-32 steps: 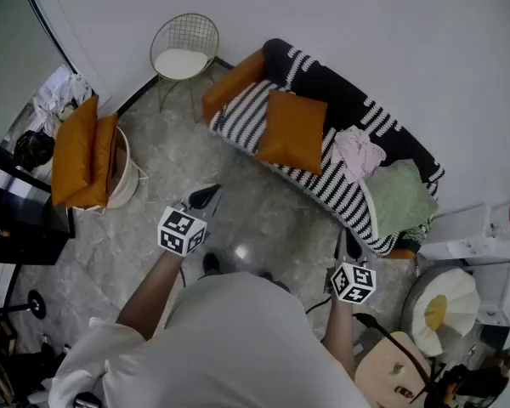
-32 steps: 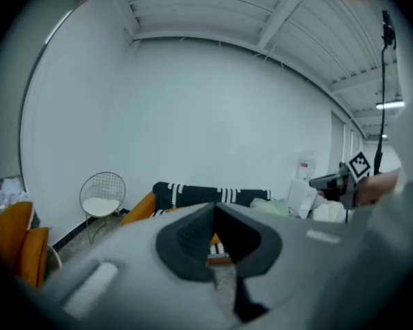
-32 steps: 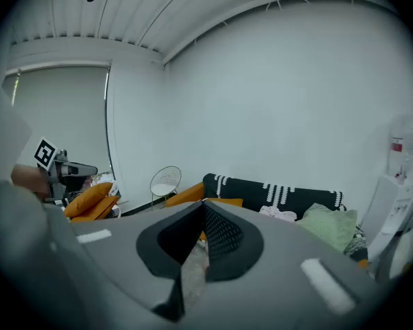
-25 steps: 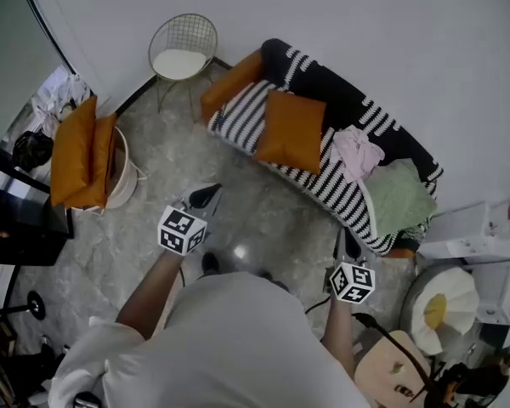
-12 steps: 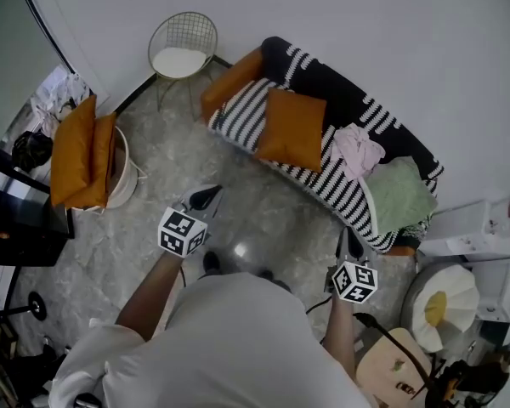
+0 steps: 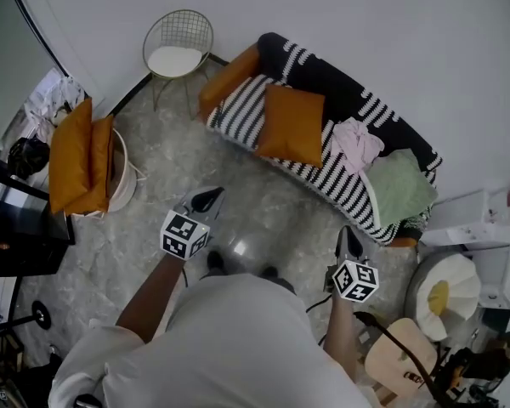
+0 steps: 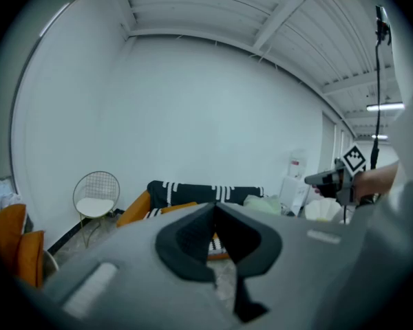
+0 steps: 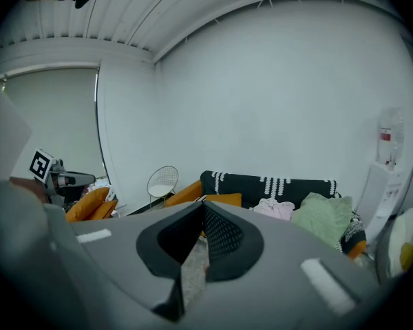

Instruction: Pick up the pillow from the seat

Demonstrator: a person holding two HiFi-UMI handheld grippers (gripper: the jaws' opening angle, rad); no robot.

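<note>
Left hand-held gripper [image 6: 206,199], right hand-held gripper [image 6: 349,241]: both pressed together, empty, well apart from sofa [image 6: 238,113]. Orange pillow [image 6: 291,127] mid-seat, leaning on backrest. Likely soft, light, squashy: pinch upper corner.

A wire chair [image 6: 178,45] with a white seat pad stands by the white wall [image 6: 365,24] on the grey marbled floor [image 6: 263,202]. At the left, two orange cushions [image 6: 81,155] stand upright in a white basket [image 6: 126,181]. A pink garment [image 6: 354,143] lies crumpled, touching a green blanket [image 6: 399,189].
</note>
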